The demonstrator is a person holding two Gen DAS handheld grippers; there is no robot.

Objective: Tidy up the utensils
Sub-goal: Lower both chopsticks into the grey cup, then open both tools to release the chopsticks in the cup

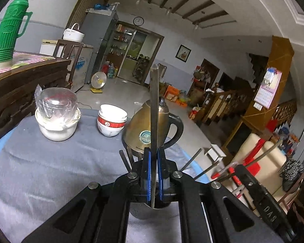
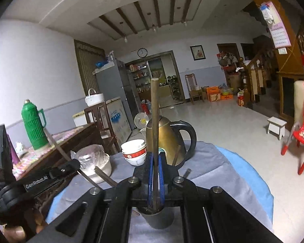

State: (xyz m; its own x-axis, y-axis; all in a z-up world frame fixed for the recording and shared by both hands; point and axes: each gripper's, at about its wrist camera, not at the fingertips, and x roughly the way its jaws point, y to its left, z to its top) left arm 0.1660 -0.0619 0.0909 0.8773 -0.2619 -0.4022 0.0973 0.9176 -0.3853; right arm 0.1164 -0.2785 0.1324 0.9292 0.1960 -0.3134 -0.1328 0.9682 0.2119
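Left gripper clamped a grey chopstick; right gripper clamped a brown chopstick. At frame bottom stood the cup. Each stick likely needed lowering upright, released only once inside.

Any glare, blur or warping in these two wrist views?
Left wrist: glare whites out the plastic-wrapped pot; the ceiling bows at the rim; the gripped flat utensil is sharp. Right wrist: the red chair smears with blur; the gripped chopstick stays crisp.

A green flask is standing on a pink checked cloth, red-banded white bowls and a brassy kettle with a black handle are sitting on grey cloth, and blue pads are lining black grippers.
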